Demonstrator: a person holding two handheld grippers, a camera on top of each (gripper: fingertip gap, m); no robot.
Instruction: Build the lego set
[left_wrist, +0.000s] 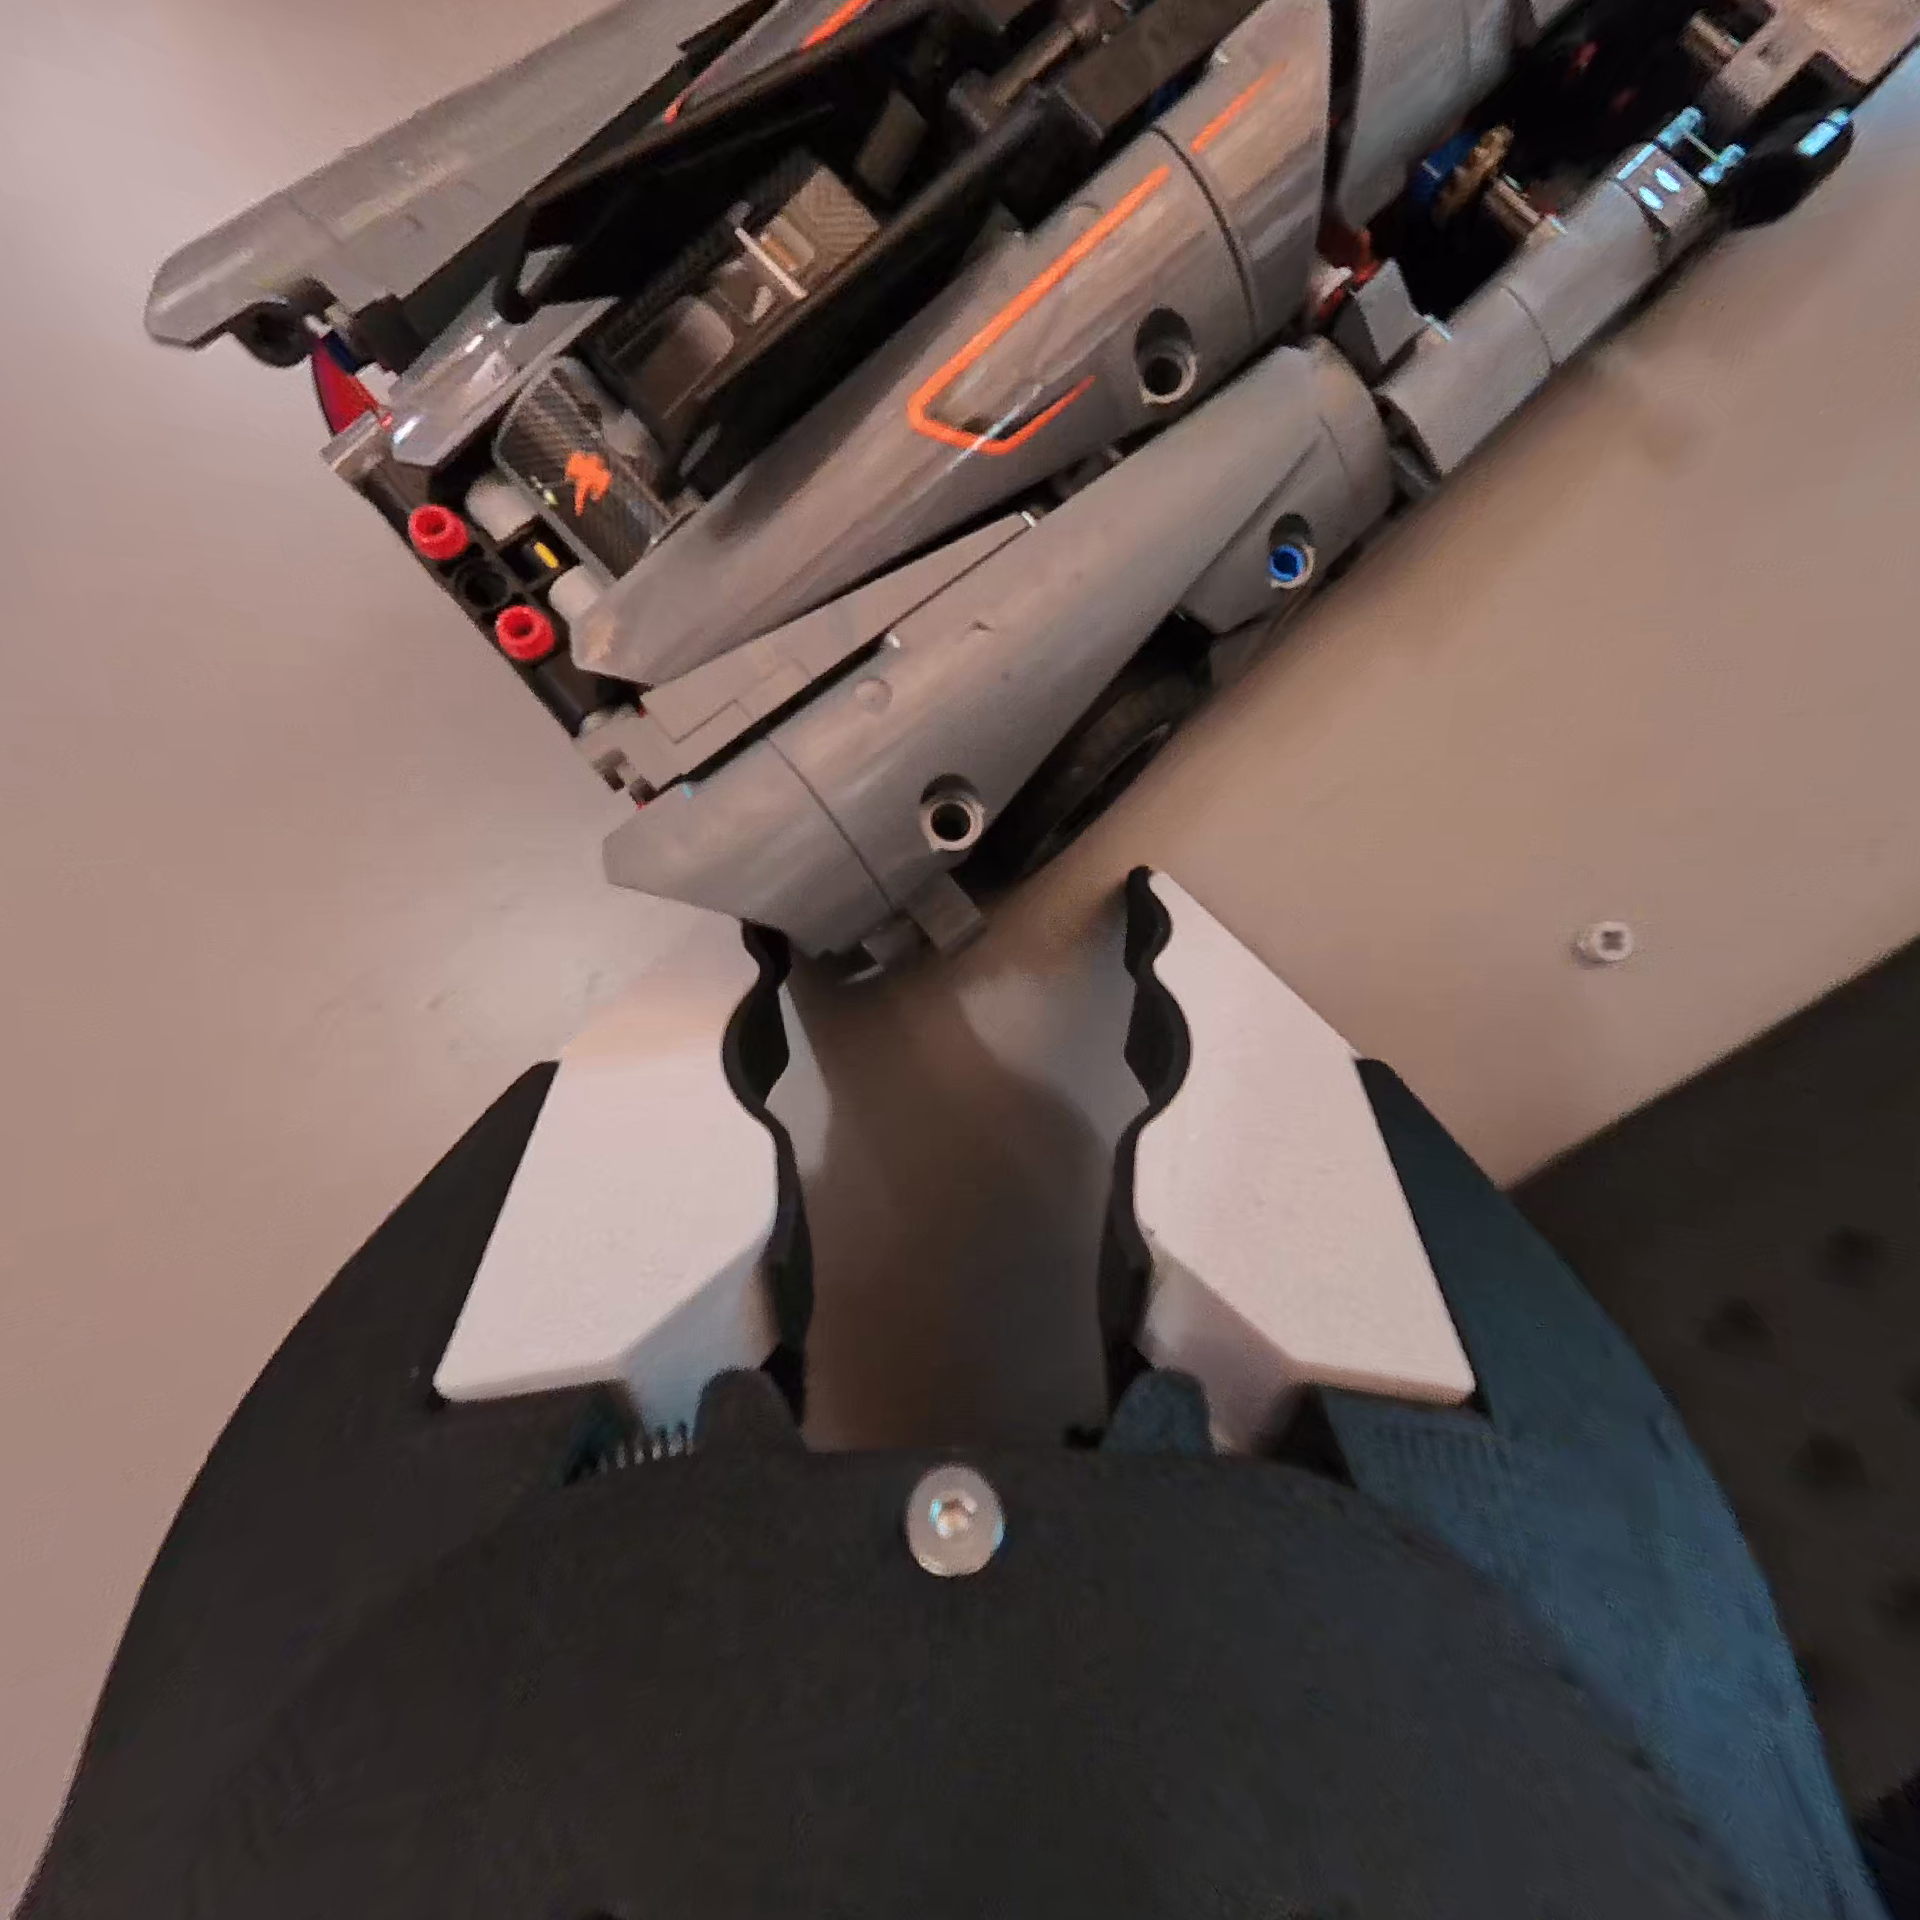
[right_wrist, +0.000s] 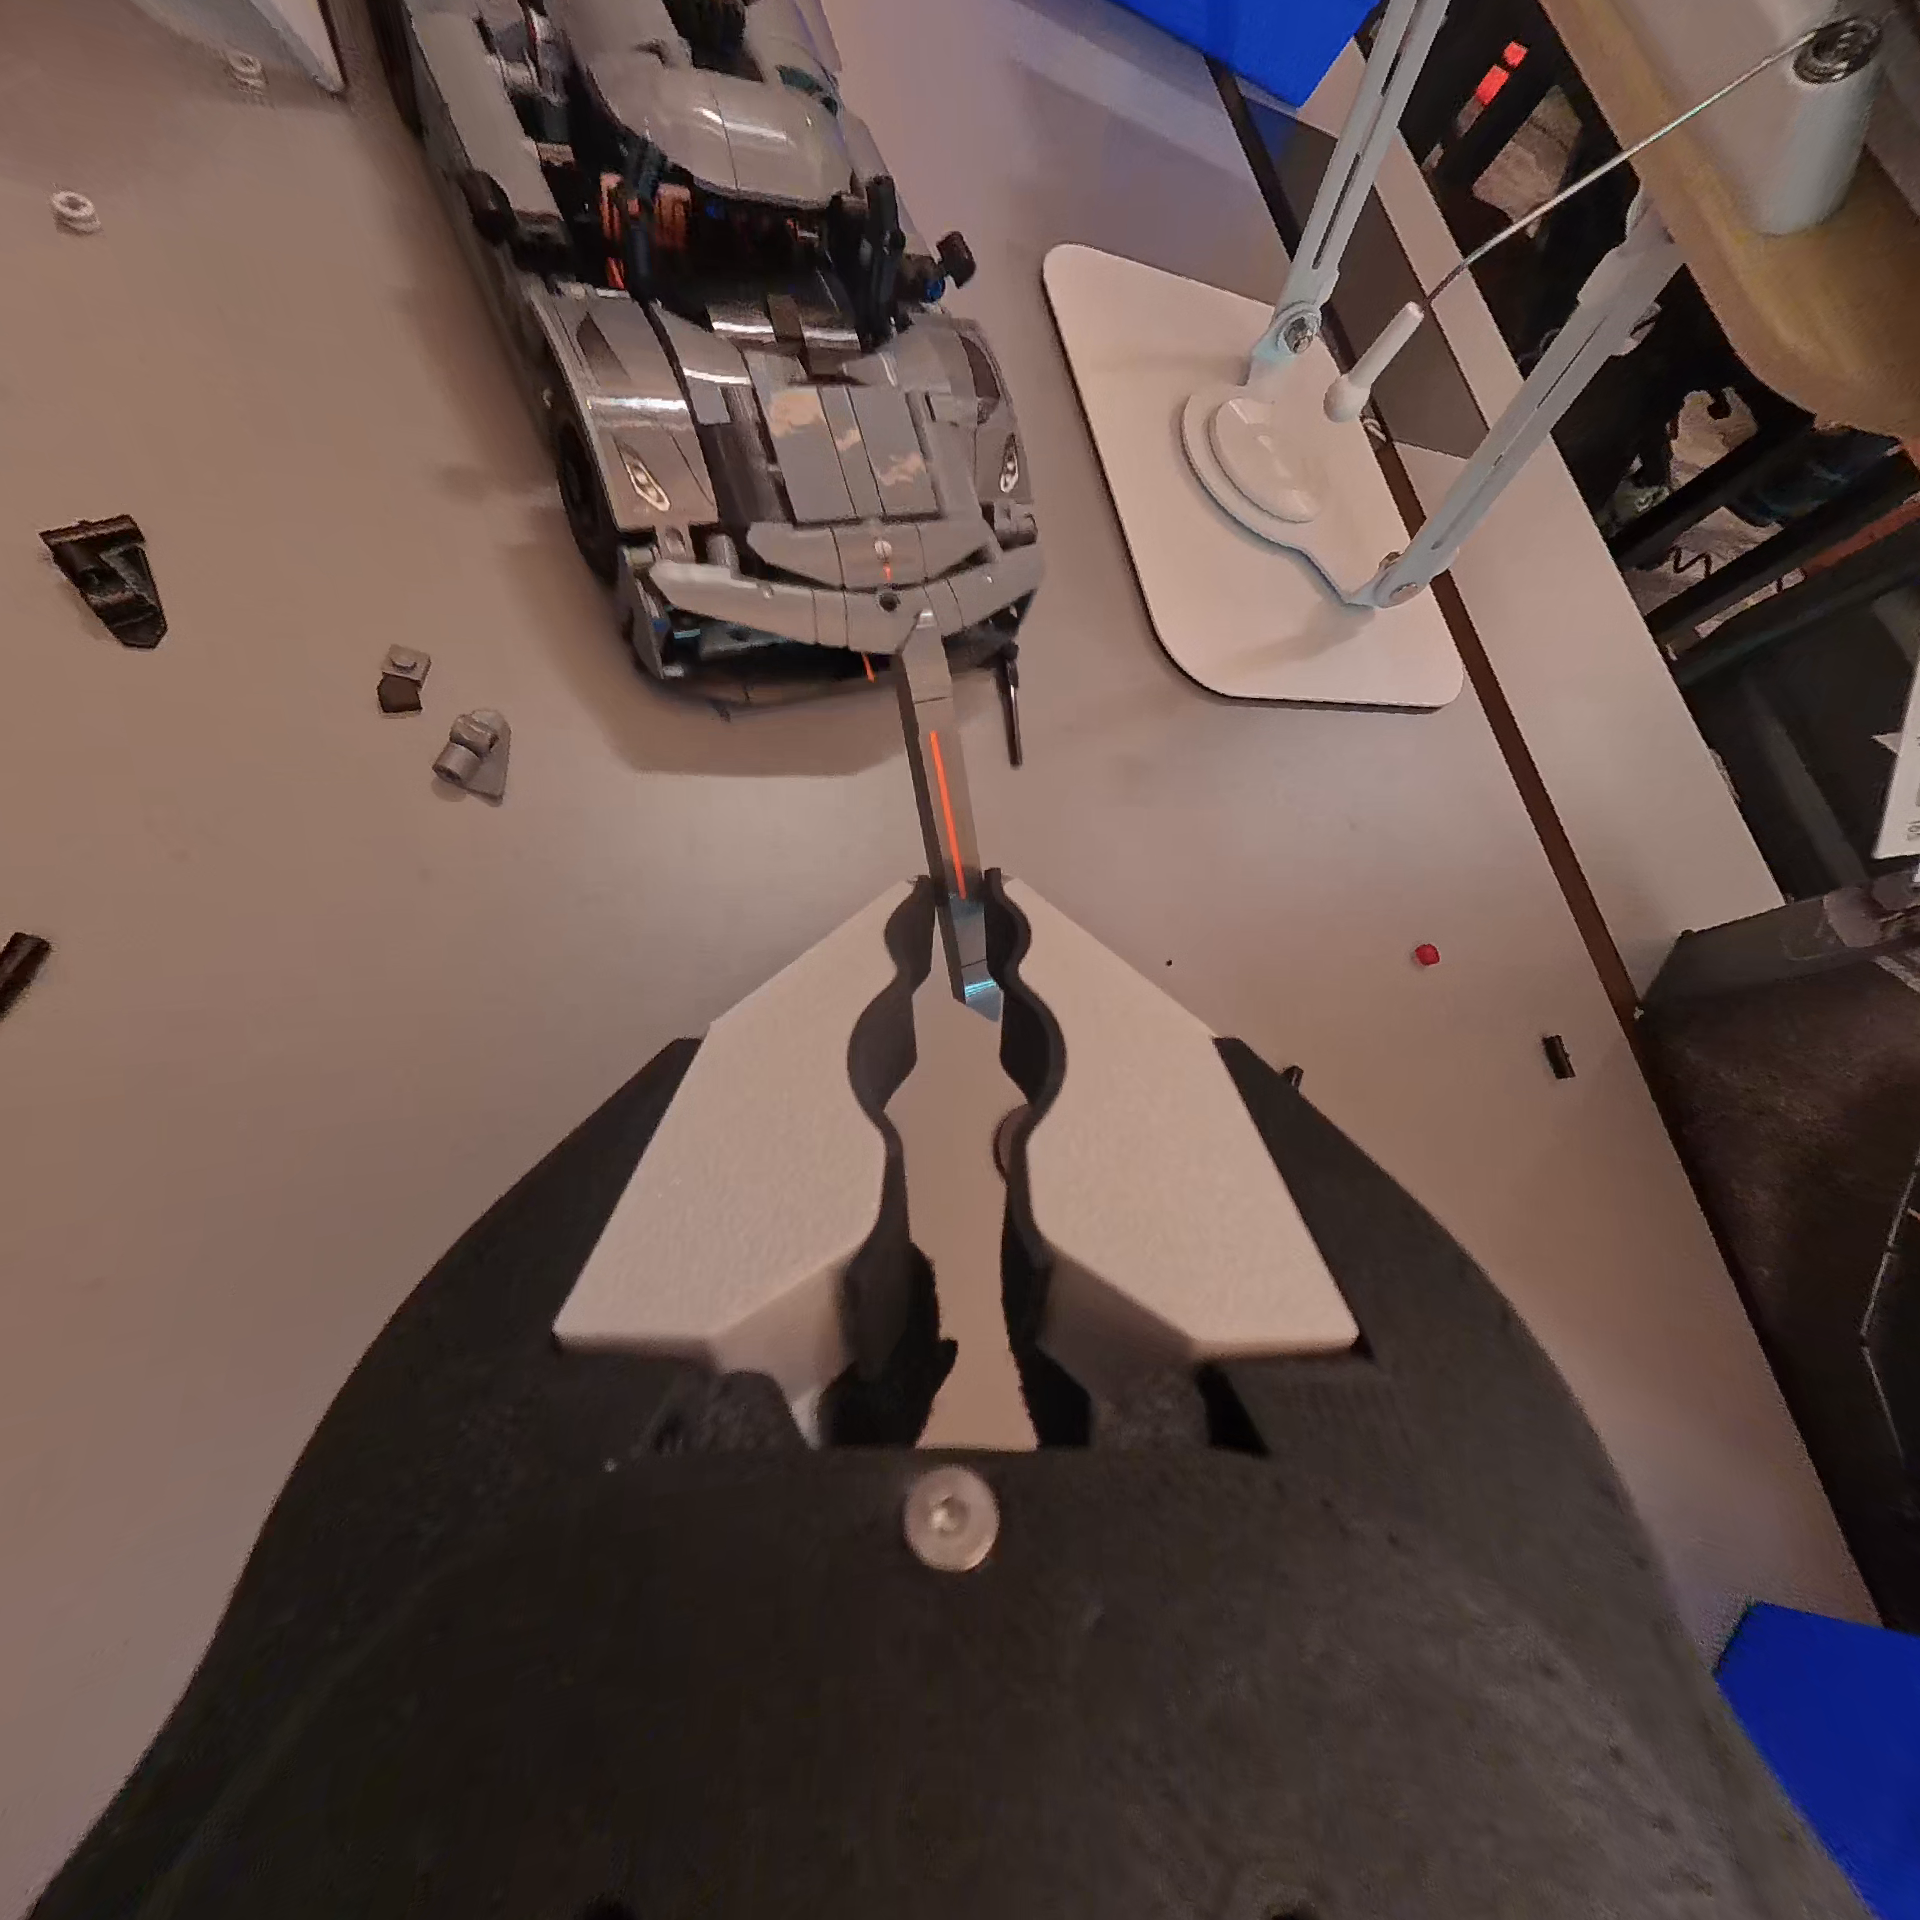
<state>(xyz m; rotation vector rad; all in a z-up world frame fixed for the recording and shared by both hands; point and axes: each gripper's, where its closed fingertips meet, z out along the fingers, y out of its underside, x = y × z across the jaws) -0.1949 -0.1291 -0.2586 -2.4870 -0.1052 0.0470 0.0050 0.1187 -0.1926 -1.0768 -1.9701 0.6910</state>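
Left gripper (left_wrist: 940, 914): the jaws are held apart with nothing between them; the left fingertip (left_wrist: 764, 961) is placed just under the car's rear corner, and whether it touches cannot be told.
Lego car (left_wrist: 935, 436): a grey sports car model with orange stripes is seen tilted across the left wrist view, resting on the pale table (left_wrist: 260, 831); red pins (left_wrist: 436, 530) and a blue pin (left_wrist: 1286, 561) are exposed in its bodywork.
Small round piece (left_wrist: 1605, 942): it is left alone on the table, well apart from the car.
Loose pieces: in the right wrist view, a black piece (right_wrist: 109, 577), a small grey and black piece (right_wrist: 403, 677) and a grey piece (right_wrist: 475, 753) are scattered left of the car.
Car nose (right_wrist: 831, 592): it is pointed toward the right gripper.
Grey strip (right_wrist: 945, 810): a long grey part with an orange line is reached out toward the nose, its far end at the front edge.
Right gripper (right_wrist: 961, 894): it is closed on the near end of the grey strip.
Lamp base (right_wrist: 1247, 499): a white flat base with a jointed arm is set right of the car.
Red bit (right_wrist: 1427, 953): it is seen lying near the table edge.
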